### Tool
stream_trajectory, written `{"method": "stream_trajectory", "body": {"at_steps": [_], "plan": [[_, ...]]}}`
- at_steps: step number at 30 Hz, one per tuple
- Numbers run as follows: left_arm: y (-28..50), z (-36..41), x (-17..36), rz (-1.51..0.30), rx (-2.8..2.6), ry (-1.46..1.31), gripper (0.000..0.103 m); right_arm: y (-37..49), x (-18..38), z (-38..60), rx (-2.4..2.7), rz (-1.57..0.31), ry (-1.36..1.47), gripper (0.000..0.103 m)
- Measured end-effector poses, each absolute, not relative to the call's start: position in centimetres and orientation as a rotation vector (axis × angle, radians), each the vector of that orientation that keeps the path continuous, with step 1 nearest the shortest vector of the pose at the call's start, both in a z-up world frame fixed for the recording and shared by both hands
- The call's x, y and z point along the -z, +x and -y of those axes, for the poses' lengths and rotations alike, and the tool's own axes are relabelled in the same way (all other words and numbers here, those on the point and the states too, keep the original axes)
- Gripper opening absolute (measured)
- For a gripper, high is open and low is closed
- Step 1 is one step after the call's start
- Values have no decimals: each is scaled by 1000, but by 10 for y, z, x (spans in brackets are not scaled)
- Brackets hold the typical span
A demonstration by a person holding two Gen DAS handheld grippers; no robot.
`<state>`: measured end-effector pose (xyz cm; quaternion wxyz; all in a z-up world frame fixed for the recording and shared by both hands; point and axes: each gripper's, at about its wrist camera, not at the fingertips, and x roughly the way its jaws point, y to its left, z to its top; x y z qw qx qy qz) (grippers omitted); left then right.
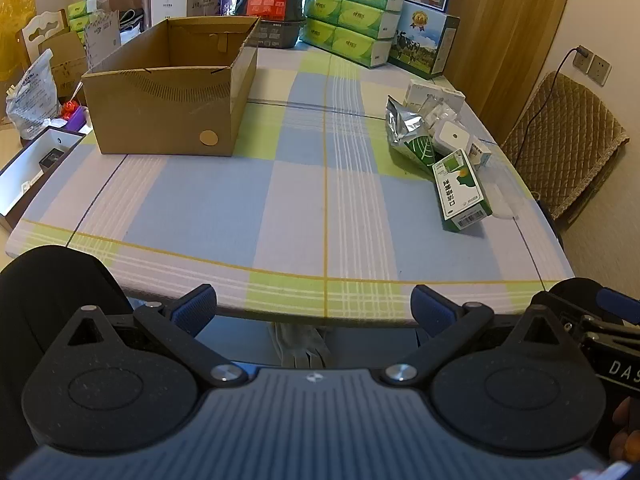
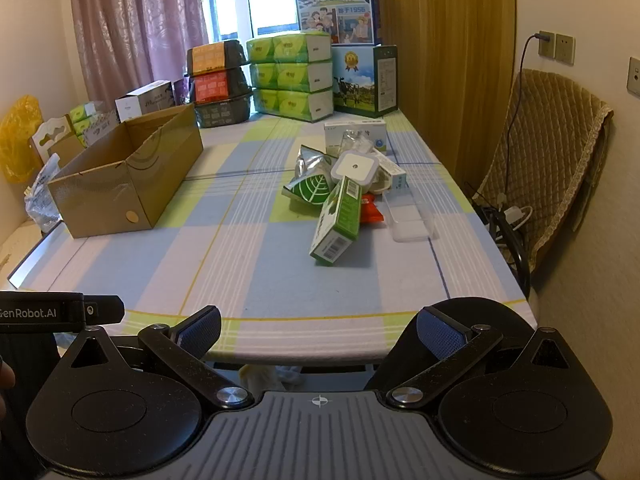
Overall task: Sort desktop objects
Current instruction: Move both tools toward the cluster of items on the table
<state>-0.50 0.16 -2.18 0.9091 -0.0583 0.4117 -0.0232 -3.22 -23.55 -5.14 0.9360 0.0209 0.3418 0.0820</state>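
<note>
An open cardboard box (image 1: 168, 88) (image 2: 124, 178) stands on the left of the checked tablecloth (image 1: 248, 200) (image 2: 256, 264). On the right lies a pile: a green medicine carton (image 1: 462, 190) (image 2: 338, 220), a silver leaf-print pouch (image 1: 406, 132) (image 2: 310, 182), a white square device (image 1: 450, 136) (image 2: 354, 168), small white boxes (image 1: 434, 94) (image 2: 356, 130), a red packet (image 2: 370, 212) and a clear plastic case (image 2: 408, 216). My left gripper (image 1: 314, 306) and right gripper (image 2: 320, 330) hang open and empty before the table's near edge.
Green tissue packs (image 1: 352, 12) (image 2: 292, 76), milk cartons (image 1: 426, 40) (image 2: 364, 80) and dark stacked containers (image 2: 218, 80) line the table's back. A quilt-covered chair (image 2: 548, 168) stands right, with cables beside it. Bags and boxes (image 1: 36, 92) crowd the left side.
</note>
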Motion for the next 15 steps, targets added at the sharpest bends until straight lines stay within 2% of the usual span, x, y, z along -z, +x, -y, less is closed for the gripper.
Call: {"method": "stream_trajectory", "body": {"at_steps": [15], "plan": [[-2, 1, 24, -866, 59, -129, 102, -28, 57, 241, -170, -702, 52, 101]]}}
